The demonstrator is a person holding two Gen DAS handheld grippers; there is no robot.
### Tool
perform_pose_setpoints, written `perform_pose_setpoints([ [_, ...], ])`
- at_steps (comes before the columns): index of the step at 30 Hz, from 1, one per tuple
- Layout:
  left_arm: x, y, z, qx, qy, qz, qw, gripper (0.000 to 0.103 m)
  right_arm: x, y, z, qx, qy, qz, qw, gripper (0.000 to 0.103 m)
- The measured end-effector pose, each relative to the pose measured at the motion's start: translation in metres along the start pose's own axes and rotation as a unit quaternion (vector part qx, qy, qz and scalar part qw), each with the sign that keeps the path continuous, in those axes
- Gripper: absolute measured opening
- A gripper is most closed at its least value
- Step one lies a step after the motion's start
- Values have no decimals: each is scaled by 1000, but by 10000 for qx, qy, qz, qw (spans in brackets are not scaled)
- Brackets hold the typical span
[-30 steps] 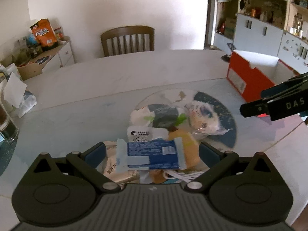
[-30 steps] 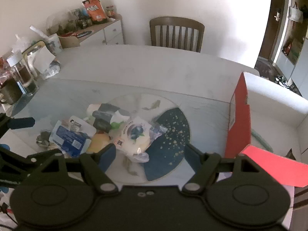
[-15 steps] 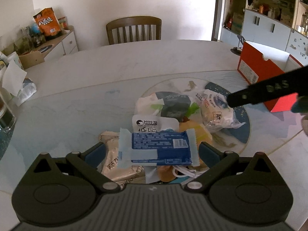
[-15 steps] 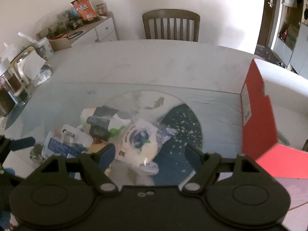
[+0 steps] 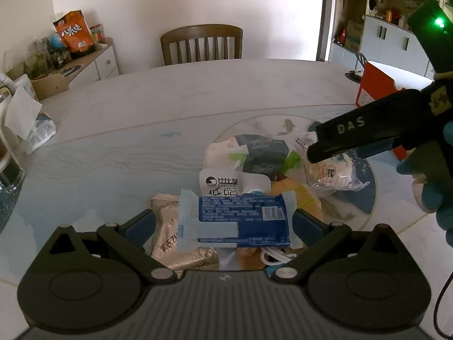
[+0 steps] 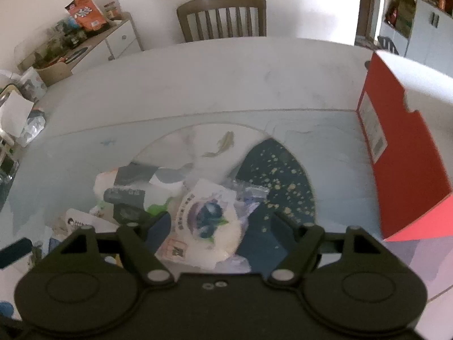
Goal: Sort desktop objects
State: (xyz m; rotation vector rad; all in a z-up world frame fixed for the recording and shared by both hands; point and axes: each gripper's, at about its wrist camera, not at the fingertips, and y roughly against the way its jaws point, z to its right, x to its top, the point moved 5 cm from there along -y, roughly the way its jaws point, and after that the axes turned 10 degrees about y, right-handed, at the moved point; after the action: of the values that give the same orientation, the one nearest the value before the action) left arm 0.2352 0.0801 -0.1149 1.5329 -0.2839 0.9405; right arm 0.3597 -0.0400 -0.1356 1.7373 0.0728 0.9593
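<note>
Snack packets are heaped on the glass table top (image 5: 113,158), and both grippers sit over the pile with fingers spread wide, nothing clamped in either. Left gripper (image 5: 223,225) first: the blue-and-white wrapper (image 5: 240,221) lies crosswise right in the gap between its fingers, with space at both ends, so not pinched as far as I can see. Under that, toward the left finger, there's a tan foil pouch (image 5: 172,235), and a white cable (image 5: 273,256) peeks out near the right finger. Just past the fingertips is a white packet with black lettering (image 5: 226,184), then a grey-and-white bag (image 5: 254,153) beyond it. Right gripper (image 6: 220,226): the blueberry bread bag (image 6: 206,221) sits between its fingers, closer to the left one, no visible squeeze. Frame's a bit blurry there tbh. From the left camera you can see one right finger (image 5: 368,130) hanging over that same bag. Out to the right of everything stands the open red box (image 6: 396,153), well apart from the pile, and a wooden chair (image 5: 201,44) is at the far side of the table.
</note>
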Motion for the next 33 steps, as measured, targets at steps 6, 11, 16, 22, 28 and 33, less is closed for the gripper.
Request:
perform_pose_setpoints([
  [6, -2, 0, 5, 17, -170, 94, 9998, 103, 0, -8, -7, -88, -44, -78, 9999, 76],
  [11, -4, -6, 8, 8, -224, 35, 9997, 103, 1, -11, -9, -32, -71, -123, 9999, 76],
  [16, -6, -12, 10, -32, -233, -33, 9997, 103, -3, -13, -12, 7, -28, -159, 9999, 75],
  [22, -6, -17, 9, -72, -152, -67, 9998, 103, -6, -17, -13, 56, 0, -197, 9998, 74],
  [28, -7, -21, 1, -265, 99, -186, 9994, 103, -6, -18, -13, 86, 18, -212, 9997, 74],
  [33, -7, -21, -2, -301, 182, -206, 9992, 101, -5, -19, -13, 93, 60, -209, 9997, 69],
])
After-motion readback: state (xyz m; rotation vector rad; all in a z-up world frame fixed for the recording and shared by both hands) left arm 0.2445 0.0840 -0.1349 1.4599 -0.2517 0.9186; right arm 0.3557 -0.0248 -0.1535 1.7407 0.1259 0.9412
